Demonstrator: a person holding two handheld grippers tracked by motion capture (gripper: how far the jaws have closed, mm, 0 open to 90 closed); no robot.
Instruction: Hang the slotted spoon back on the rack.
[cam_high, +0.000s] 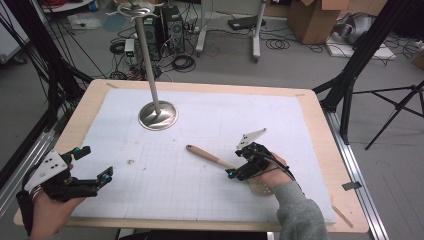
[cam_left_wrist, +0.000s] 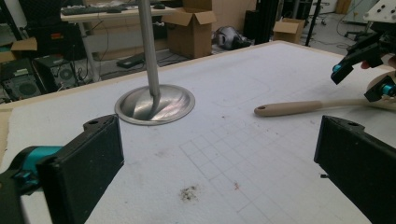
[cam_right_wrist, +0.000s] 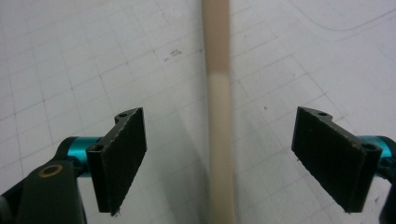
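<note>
A pale wooden spoon (cam_high: 207, 156) lies slantwise on the white gridded mat (cam_high: 165, 195), its handle end toward the table's middle and its flat head under my right hand. My right gripper (cam_high: 234, 169) hangs over the handle, pointing down. In the right gripper view the handle (cam_right_wrist: 219, 93) runs between the two black pads (cam_right_wrist: 119, 158), which stand wide apart from it, so the gripper is open. My left gripper (cam_high: 96, 163) rests at the mat's front left, open with nothing between its jaws (cam_left_wrist: 219, 172). The left gripper view shows the spoon (cam_left_wrist: 299, 107) and right gripper (cam_left_wrist: 362, 79) farther off.
A metal stand with a round base (cam_high: 157, 115) and a tall pole rises at the back left of the mat (cam_left_wrist: 154, 105). The mat lies on a wooden table (cam_high: 320, 125). Boxes, cables and tripod legs stand on the floor beyond.
</note>
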